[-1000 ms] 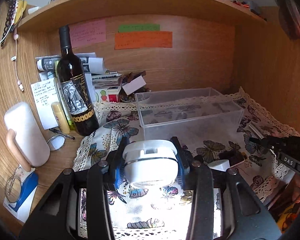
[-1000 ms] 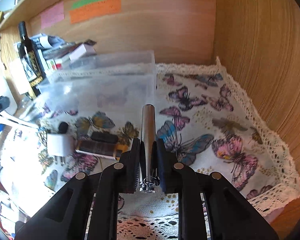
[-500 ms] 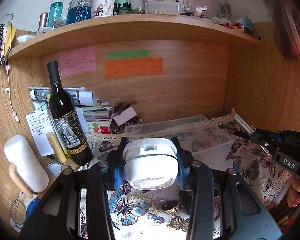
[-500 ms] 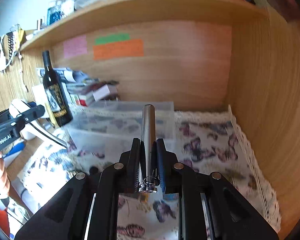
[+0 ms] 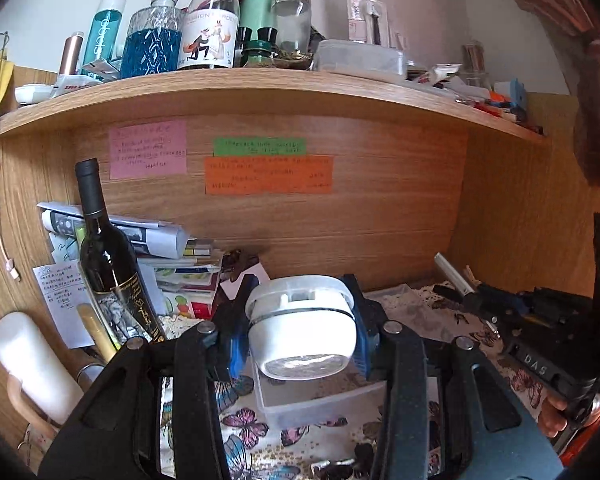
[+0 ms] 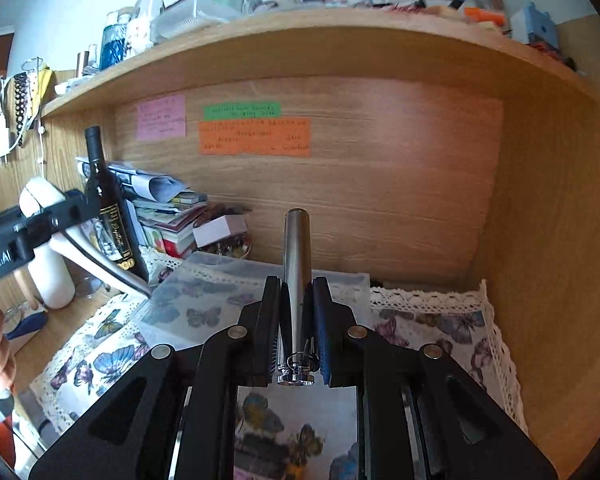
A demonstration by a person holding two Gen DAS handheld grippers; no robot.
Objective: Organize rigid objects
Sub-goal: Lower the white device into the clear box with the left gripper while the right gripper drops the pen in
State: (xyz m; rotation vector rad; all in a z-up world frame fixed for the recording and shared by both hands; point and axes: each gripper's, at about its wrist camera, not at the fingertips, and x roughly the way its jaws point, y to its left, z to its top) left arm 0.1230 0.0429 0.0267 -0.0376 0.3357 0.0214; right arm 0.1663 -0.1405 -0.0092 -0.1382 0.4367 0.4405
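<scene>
My left gripper (image 5: 300, 328) is shut on a white round device (image 5: 302, 332) and holds it in the air above the near end of a clear plastic box (image 5: 316, 404). My right gripper (image 6: 297, 320) is shut on a silver metal tube (image 6: 296, 280), which points forward over the same clear box (image 6: 204, 300). The right gripper also shows in the left wrist view (image 5: 460, 292), at the right, with the tube sticking out. The left gripper shows at the left of the right wrist view (image 6: 40, 224). The box stands on a butterfly cloth (image 6: 432, 332).
A dark wine bottle (image 5: 108, 264) stands at the left beside stacked papers (image 5: 172, 256) and a white roller (image 5: 32, 368). A wooden shelf (image 5: 260, 92) full of bottles hangs overhead. The wooden side wall (image 6: 552, 240) closes the right. Small items (image 5: 336, 468) lie on the cloth in front.
Both grippers have risen and tilted up with their loads, so the shelf now shows. The box has dropped lower in both views. Neither grip has changed.
</scene>
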